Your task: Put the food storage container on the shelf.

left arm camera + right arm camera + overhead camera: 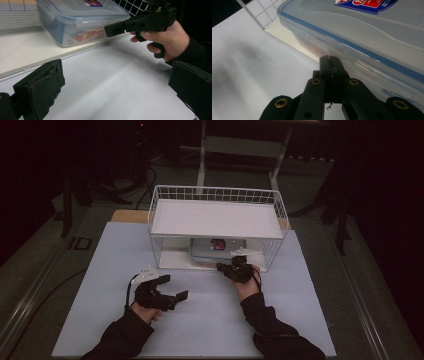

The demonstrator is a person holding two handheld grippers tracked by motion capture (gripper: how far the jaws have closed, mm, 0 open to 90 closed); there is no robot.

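Reaching under the wire shelf, the right hand-held gripper, jaws pressed together, noses the lidded container at its twelve o'clock; next, hooking its latch. Left hand-held gripper waits spread.

Showing clear plastic with a blue seal line and a red-and-blue label: food container. Gleaming white, gridded wire: basket. Looking pale grey-white: bench. Appearing matte black: right tool.

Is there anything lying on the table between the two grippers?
No. In the high view the stretch of white table between the left gripper and the right gripper is bare; the left gripper view shows the same plain surface.
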